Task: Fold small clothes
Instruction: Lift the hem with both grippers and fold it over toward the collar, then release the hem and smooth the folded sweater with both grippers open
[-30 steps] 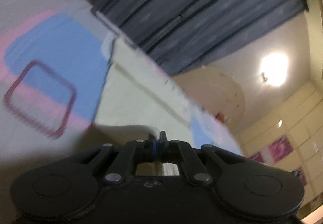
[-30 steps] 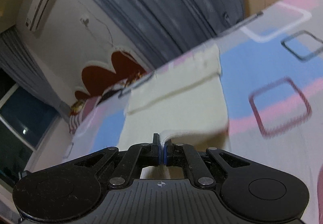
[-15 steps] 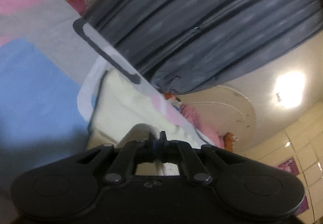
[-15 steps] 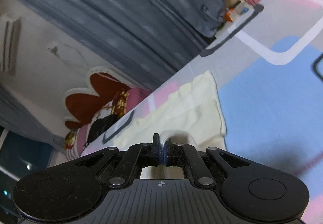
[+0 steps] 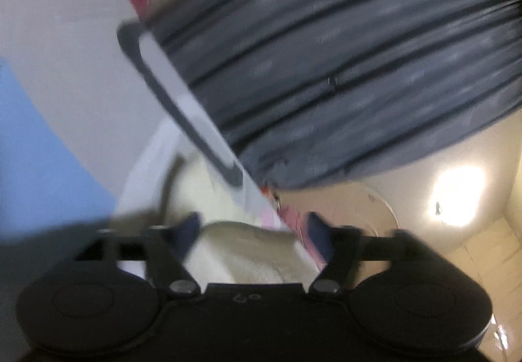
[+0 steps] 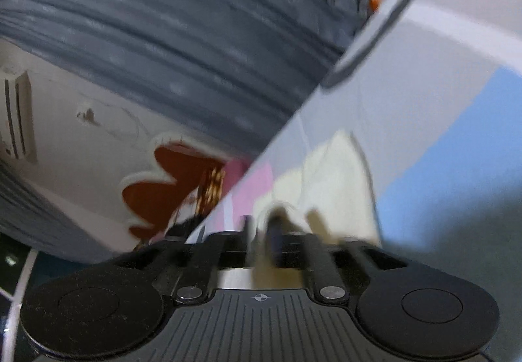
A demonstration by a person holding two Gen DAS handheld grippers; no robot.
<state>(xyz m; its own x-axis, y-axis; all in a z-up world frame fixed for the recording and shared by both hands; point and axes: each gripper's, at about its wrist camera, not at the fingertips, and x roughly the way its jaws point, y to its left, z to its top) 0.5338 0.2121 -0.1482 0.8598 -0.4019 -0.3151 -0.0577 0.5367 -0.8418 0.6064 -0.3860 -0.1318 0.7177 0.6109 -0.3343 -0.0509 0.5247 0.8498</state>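
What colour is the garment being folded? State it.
Cream garment, clearest in the right wrist view.

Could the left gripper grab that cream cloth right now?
Probably yes: the left gripper is open, and the cream cloth bulges up between its fingers, nothing blocking it.

Grey pleated curtains (image 5: pixel 342 61) hang behind the bed (image 5: pixel 65 45); a ceiling lamp (image 5: pixel 456 195) glows, and an air conditioner (image 6: pixel 16 123) sits on the cream wall (image 6: pixel 81 140).
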